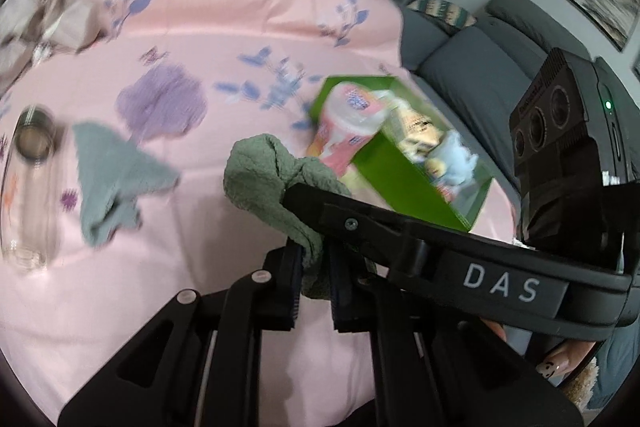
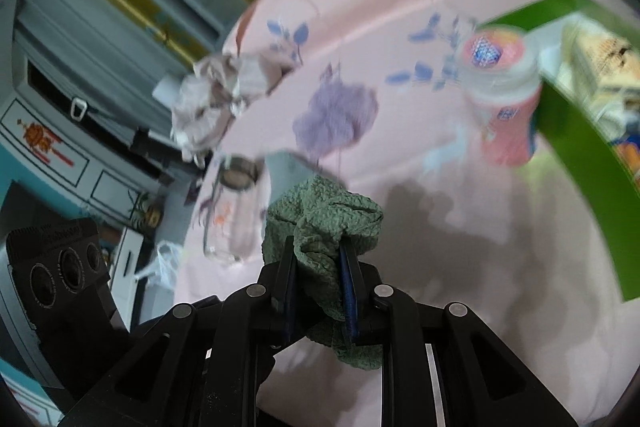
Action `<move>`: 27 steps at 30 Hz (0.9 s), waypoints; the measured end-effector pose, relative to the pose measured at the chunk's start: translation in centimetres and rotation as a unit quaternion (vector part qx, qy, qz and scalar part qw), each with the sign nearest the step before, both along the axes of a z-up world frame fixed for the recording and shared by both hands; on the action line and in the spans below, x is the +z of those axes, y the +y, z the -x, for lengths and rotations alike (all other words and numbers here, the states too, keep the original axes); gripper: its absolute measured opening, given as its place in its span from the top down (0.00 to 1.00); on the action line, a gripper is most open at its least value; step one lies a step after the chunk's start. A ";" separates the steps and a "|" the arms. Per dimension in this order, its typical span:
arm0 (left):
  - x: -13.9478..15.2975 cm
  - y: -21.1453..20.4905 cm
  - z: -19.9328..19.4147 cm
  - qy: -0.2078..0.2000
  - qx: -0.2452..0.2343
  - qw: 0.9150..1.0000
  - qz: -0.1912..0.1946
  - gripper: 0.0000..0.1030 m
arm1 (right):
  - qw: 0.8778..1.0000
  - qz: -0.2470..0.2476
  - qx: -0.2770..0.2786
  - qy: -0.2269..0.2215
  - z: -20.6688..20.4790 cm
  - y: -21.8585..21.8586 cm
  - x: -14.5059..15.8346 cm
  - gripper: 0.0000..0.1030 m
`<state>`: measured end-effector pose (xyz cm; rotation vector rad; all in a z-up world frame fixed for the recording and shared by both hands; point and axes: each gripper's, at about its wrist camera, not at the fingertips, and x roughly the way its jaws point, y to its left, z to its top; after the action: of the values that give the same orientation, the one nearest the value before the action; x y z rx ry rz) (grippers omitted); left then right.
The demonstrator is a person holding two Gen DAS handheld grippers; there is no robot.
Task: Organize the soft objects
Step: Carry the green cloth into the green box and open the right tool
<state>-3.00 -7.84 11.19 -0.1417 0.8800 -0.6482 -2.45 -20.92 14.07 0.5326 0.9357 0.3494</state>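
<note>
Nubbly matt green cloth (image 2: 320,223), glossy box (image 1: 404,179)

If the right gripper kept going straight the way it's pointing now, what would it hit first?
Probably the pink tablecloth just past the green cloth the right gripper pinches. The purple cloth lies further along that line; depth is unclear through the fisheye.

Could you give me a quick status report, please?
Both claws, left and right, shut on one green cloth. Cloth lifted off the sheet. Nothing in the way.
</note>
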 end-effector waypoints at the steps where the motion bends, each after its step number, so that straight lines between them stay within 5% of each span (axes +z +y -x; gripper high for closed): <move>1: 0.7 -0.8 -0.3 -0.008 -0.009 1.000 0.004 0.93 | 1.000 0.001 -0.006 -0.007 0.0 -0.4 0.5 0.80; 9: 4.9 -6.6 -2.3 -0.071 -0.061 0.996 0.011 0.93 | 0.994 0.004 -0.074 -0.075 -0.4 -6.4 5.0 0.80; 18: 7.0 -13.7 -6.9 -0.093 -0.107 0.990 0.016 0.93 | 0.983 -0.013 -0.145 -0.109 -3.1 -13.4 7.2 0.80; 27: 3.9 -19.2 -10.4 -0.043 -0.135 0.990 0.009 0.93 | 0.975 -0.049 -0.195 -0.091 -5.2 -19.6 3.2 0.80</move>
<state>7.40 -27.03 15.08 -0.0095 0.8176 -0.9085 2.76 -40.47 17.28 0.7478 0.6197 0.0861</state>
